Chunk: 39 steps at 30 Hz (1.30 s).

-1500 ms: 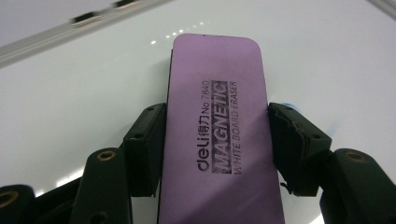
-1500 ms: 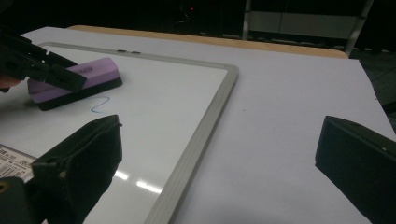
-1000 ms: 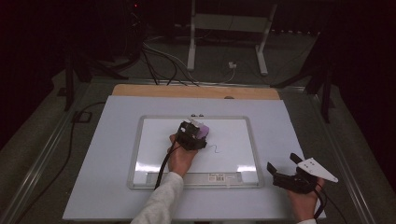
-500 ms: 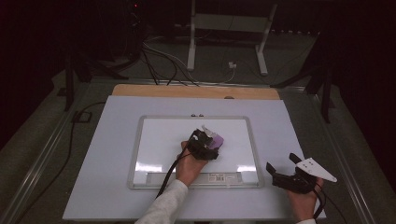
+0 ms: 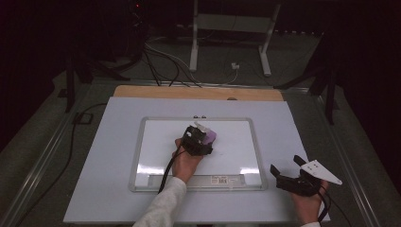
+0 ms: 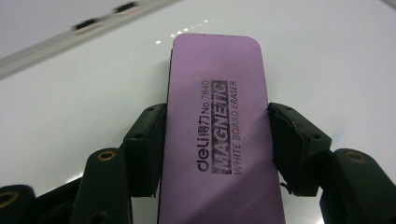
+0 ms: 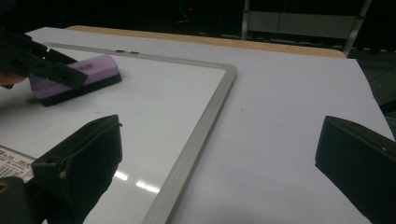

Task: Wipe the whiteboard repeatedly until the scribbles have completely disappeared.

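Observation:
A purple magnetic whiteboard eraser (image 6: 217, 135) lies flat on the framed whiteboard (image 5: 161, 142), near its middle. My left gripper (image 5: 201, 139) is shut on the eraser, one black jaw pressed to each long side. The same eraser (image 7: 77, 77) appears at the upper left of the right gripper view, with the left gripper's jaws over it. My right gripper (image 5: 288, 172) rests open on the white table, off the whiteboard's lower right corner, with nothing between its jaws. The whiteboard surface looks wiped clean around the eraser.
The whiteboard's grey frame (image 7: 196, 140) runs diagonally ahead of my right gripper. A barcode label (image 5: 221, 179) sits on the board's bottom tray. The wooden table edge (image 5: 198, 93) lies at the back, with cables (image 5: 161, 56) and a stand's legs (image 5: 227, 42) on the floor beyond.
My left gripper swept the eraser right and toward the person, then back up to the board's middle. The faint mark near the centre is gone. The right gripper stayed still.

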Each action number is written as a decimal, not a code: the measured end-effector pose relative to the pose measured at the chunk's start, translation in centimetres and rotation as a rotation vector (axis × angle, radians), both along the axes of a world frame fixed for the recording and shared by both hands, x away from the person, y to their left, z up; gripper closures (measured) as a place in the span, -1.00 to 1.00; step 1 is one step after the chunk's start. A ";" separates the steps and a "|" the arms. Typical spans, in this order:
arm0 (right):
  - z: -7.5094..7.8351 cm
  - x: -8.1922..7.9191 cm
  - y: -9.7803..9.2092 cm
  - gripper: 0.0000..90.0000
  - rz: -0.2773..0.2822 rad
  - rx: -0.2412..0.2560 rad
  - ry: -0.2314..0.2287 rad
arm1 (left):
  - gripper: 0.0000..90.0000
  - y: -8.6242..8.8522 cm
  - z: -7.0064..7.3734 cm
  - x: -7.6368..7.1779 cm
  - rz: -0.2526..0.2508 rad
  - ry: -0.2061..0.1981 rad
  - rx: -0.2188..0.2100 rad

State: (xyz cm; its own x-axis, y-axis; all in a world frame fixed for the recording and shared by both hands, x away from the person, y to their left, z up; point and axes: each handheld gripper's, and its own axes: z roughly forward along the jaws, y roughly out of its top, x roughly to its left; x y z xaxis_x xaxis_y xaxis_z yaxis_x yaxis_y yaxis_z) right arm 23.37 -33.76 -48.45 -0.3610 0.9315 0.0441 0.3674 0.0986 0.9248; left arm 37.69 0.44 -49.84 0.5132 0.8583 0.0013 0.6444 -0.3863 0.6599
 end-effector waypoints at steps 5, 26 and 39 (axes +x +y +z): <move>0.0 0.0 0.1 -0.98 0.002 0.001 0.000 | -0.07 0.1 0.0 0.5 0.029 0.011 -0.011; 0.0 0.0 0.1 -0.98 0.004 0.000 0.003 | -0.07 -4.8 0.2 -4.4 -0.198 0.037 -0.021; 0.0 0.0 0.0 -0.98 0.002 0.000 0.001 | -0.07 -2.6 0.1 -1.8 -0.098 0.035 -0.030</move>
